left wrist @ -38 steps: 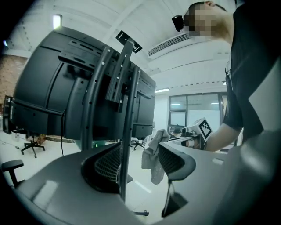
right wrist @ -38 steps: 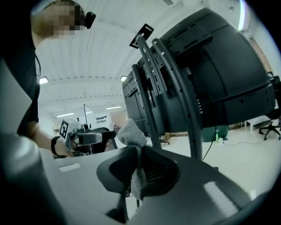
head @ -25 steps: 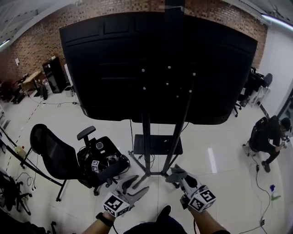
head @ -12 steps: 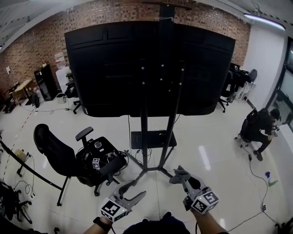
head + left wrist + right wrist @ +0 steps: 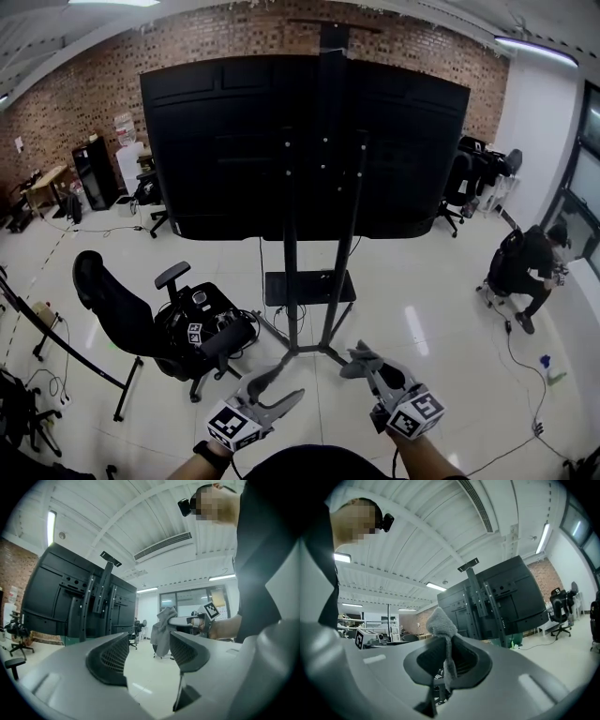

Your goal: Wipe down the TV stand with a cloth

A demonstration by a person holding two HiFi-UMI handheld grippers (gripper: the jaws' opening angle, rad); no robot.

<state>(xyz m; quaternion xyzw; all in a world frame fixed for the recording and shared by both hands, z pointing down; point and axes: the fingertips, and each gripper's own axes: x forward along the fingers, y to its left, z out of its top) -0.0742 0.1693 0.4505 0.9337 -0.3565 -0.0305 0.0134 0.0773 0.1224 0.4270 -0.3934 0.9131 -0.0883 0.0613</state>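
- the right claw (image 5: 367,364) is clamped shut on a small grey fleecy cloth (image 5: 439,620). a tuft bunches above the jaws and a strip hangs down between them.
- the left claw (image 5: 149,651) stands partly open with nothing in it. only the floor and the other claw's cloth show through the gap.
- the black metal tv stand (image 5: 291,272) stands on the glossy white floor (image 5: 422,309), straight ahead of both claws and apart from them. its spread base legs are the nearest part.
- in the head view the cloth end sits close to the right-hand base leg, so the right claw looks the nearer of the two.
- the stand's long axis is upright. two slim posts rise from the base, past a small flat black shelf (image 5: 309,288), to the back of the large black tv panel (image 5: 206,141), which faces the person.
- as a judgement, the wipe calls for a forward reach with the right claw, then strokes up and down the posts or side to side across the shelf.
- a black office chair (image 5: 131,328) stands left of the base, on the left claw's side.
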